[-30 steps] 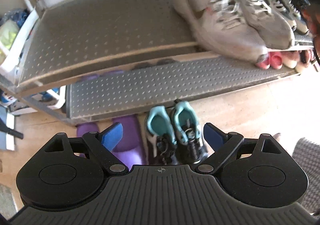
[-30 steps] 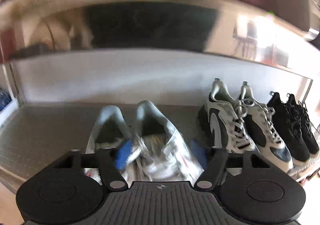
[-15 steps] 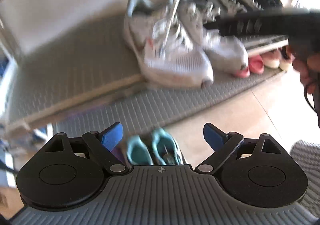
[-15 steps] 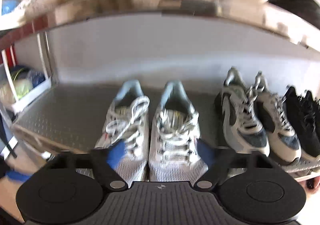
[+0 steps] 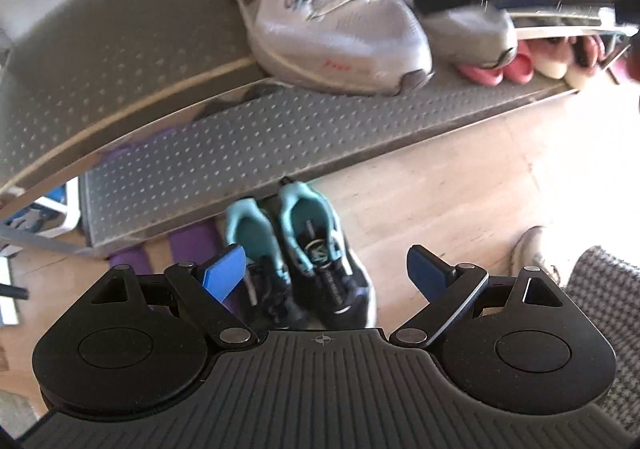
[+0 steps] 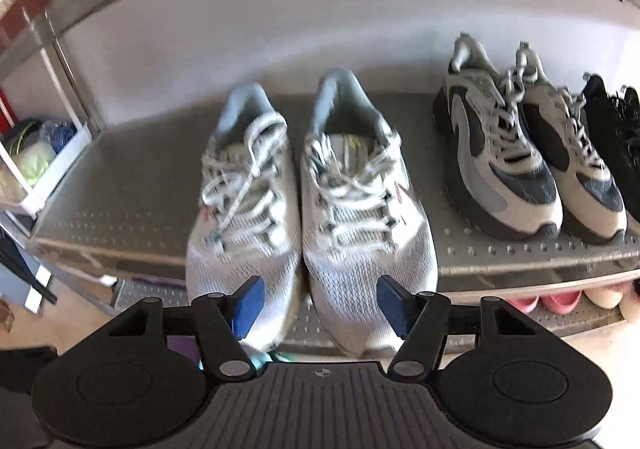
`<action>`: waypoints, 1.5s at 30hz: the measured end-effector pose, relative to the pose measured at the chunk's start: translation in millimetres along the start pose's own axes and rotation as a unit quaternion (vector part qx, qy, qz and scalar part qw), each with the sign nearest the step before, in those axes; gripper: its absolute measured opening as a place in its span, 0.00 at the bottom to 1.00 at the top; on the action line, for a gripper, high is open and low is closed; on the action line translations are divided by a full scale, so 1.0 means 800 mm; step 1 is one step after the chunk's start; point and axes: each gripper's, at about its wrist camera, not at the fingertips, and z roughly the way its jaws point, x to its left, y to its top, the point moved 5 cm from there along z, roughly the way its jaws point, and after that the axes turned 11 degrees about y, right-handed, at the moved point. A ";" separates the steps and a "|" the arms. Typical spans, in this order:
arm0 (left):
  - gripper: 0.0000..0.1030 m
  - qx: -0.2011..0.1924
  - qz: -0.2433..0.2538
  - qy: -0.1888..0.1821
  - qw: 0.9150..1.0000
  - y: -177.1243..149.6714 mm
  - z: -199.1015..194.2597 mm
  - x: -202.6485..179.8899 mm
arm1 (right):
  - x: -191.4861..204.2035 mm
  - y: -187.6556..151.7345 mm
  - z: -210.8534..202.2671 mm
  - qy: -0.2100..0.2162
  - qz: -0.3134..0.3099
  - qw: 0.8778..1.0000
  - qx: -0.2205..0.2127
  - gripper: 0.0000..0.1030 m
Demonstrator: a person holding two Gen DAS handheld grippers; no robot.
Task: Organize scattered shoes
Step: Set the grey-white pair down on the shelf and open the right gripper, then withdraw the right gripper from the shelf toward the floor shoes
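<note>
My left gripper (image 5: pixel 326 269) gaping over black-teal sneakers (image 5: pixel 308 249) on the floor, insole print unreadable, my right gripper (image 6: pixel 318 303) half-wide, empty, before white sneakers (image 6: pixel 308 201) on the shelf (image 6: pixel 120 201), toes partly hidden.

text: none legible | white sneaker (image 5: pixel 320 9): swoosh logo | black-teal shoe (image 5: pixel 320 253) insole: print unreadable

A grey knitted mat (image 5: pixel 608 313) lies on the wooden floor (image 5: pixel 452 205).

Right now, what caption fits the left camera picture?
Open left tool above black-and-teal sneakers on the floor beside the rack.
</note>
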 end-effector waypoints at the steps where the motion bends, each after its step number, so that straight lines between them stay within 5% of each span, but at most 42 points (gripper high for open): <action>1: 0.89 0.000 0.000 -0.001 1.000 -0.001 -0.001 0.001 | 0.002 0.003 0.003 -0.002 -0.008 1.000 -0.006 0.60; 8: 0.89 -0.007 0.000 -0.002 1.000 -0.008 -0.010 0.023 | 0.001 0.029 0.038 -0.001 -0.039 0.999 -0.013 0.61; 14: 0.89 -0.009 -0.005 0.003 1.000 -0.015 -0.016 0.038 | -0.008 0.044 0.081 0.032 0.015 0.999 -0.013 0.70; 20: 0.89 -0.005 -0.003 0.008 1.000 -0.021 -0.014 0.043 | -0.001 0.034 0.090 -0.007 0.019 0.999 -0.043 0.37; 28: 0.89 -0.001 0.003 0.009 1.000 -0.023 -0.010 0.037 | 0.020 0.025 0.101 -0.073 0.004 0.992 -0.101 0.39; 45: 0.89 0.013 0.009 0.018 1.000 -0.024 0.003 0.040 | -0.032 0.080 0.138 -0.139 -0.050 0.984 -0.095 0.38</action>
